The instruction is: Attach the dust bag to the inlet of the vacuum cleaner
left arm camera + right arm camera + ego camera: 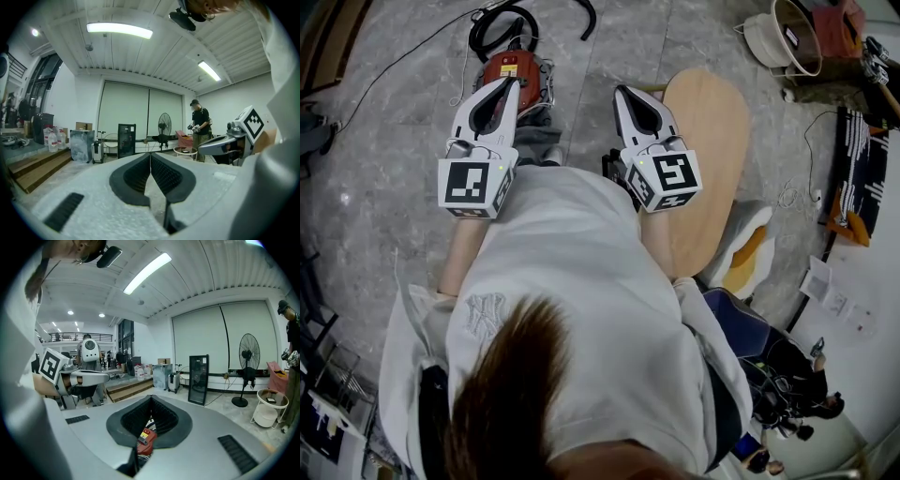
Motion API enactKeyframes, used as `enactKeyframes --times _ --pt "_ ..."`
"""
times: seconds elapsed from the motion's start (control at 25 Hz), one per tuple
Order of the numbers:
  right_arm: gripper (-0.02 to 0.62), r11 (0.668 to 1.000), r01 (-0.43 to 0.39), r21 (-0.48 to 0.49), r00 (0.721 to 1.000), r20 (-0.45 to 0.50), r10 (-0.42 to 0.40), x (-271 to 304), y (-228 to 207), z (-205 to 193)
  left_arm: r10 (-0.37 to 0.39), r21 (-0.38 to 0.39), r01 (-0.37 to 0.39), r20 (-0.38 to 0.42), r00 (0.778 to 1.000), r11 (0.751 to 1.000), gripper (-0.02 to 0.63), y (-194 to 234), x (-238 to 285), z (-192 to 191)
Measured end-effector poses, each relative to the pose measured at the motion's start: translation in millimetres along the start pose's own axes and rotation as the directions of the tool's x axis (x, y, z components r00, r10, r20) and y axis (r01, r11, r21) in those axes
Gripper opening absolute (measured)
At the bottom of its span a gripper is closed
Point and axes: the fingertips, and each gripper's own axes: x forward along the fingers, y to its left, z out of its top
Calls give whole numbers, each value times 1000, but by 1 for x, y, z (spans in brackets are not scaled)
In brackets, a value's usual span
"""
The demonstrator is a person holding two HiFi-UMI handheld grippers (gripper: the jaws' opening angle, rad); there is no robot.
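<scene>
A red vacuum cleaner (520, 70) with a black hose (499, 28) lies on the grey floor, straight ahead of me in the head view. My left gripper (508, 86) hangs over it, jaws shut and empty. My right gripper (624, 92) is held level to its right, also shut with nothing in it. In the left gripper view the pads (161, 176) meet at the tip of the left gripper (150, 154). Through the gap below the closed tips of the right gripper (151, 399), the red vacuum cleaner (146, 439) shows. I cannot pick out a dust bag in any view.
An oval wooden board (712, 141) lies on the floor to the right, with a white and yellow cushion (748, 248) beside it. A white bucket (783, 37) stands at the far right. Cables run over the floor. A person (199, 129) and a fan (164, 124) stand across the room.
</scene>
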Motion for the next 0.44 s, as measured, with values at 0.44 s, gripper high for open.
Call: enactKeyframes --times 0.44 --pt "2 1000 5 6 1000 4 -5 -5 -3 -1 -4 18 4 -1 1000 1000 18 -4 2 2"
